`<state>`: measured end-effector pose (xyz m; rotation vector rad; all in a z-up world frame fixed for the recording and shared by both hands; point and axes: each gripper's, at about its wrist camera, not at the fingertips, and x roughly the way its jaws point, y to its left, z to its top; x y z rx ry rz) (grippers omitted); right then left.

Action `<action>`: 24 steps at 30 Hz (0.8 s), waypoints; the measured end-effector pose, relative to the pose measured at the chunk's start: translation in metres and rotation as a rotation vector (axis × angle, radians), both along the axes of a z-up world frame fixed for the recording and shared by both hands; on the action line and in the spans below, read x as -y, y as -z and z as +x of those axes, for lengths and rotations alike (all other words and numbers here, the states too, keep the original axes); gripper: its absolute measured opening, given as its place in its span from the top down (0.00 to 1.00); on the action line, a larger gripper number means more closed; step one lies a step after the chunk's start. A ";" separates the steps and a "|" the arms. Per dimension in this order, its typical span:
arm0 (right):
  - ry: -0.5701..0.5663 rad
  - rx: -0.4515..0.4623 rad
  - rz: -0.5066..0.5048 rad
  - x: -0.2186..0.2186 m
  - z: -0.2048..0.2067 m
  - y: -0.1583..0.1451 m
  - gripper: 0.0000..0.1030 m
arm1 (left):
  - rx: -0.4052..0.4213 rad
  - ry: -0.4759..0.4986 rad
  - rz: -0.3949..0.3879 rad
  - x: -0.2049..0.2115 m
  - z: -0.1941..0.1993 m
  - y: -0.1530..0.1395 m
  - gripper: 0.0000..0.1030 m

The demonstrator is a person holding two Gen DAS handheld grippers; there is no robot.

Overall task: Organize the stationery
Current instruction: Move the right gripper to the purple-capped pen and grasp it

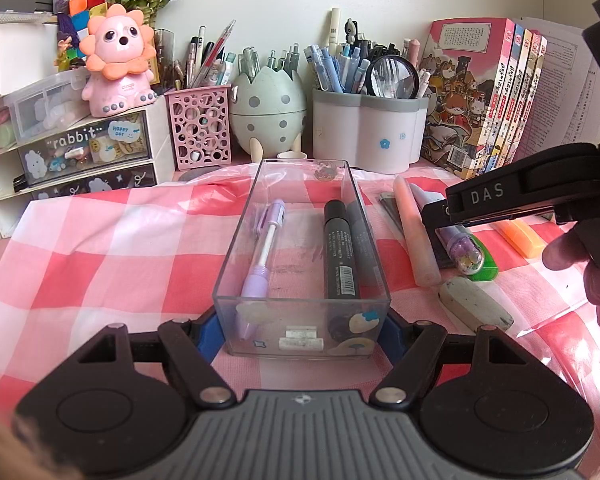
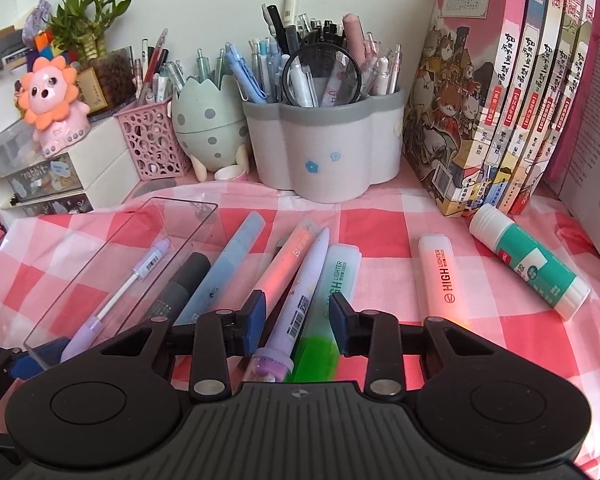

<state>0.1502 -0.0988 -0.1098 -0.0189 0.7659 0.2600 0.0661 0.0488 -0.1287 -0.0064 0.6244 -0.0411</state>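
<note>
A clear plastic box [image 1: 300, 344] sits on the pink checked cloth and holds a purple mechanical pencil [image 1: 262, 256] and a black marker [image 1: 339, 252]. My left gripper [image 1: 300, 330] is shut on the box's near end, its blue pads against both side walls. My right gripper [image 2: 297, 318] is open and straddles a lilac pen [image 2: 296, 300] and a green highlighter [image 2: 332, 292] lying on the cloth; the pads do not touch them. A pink pen [image 2: 288, 264] and a blue pen [image 2: 224, 268] lie just left of them. The box also shows in the right wrist view [image 2: 112, 264].
An orange highlighter [image 2: 440, 276] and a glue stick [image 2: 532, 260] lie to the right. A white eraser [image 1: 476, 304] lies near the pens. Pen holders [image 2: 324, 152], a pink mesh cup [image 1: 200, 128], drawers [image 1: 84, 152] and books [image 2: 500, 100] line the back.
</note>
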 end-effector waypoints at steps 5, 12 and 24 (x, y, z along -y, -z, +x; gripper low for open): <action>-0.009 0.020 -0.086 -0.011 0.001 0.001 0.72 | 0.000 0.000 0.000 0.000 0.000 0.000 0.54; -0.027 0.041 -0.174 -0.023 -0.001 0.002 0.78 | 0.000 0.000 0.000 0.000 0.000 0.000 0.54; -0.029 0.033 -0.181 -0.026 -0.002 0.001 0.88 | 0.000 0.000 0.000 0.000 0.000 0.000 0.54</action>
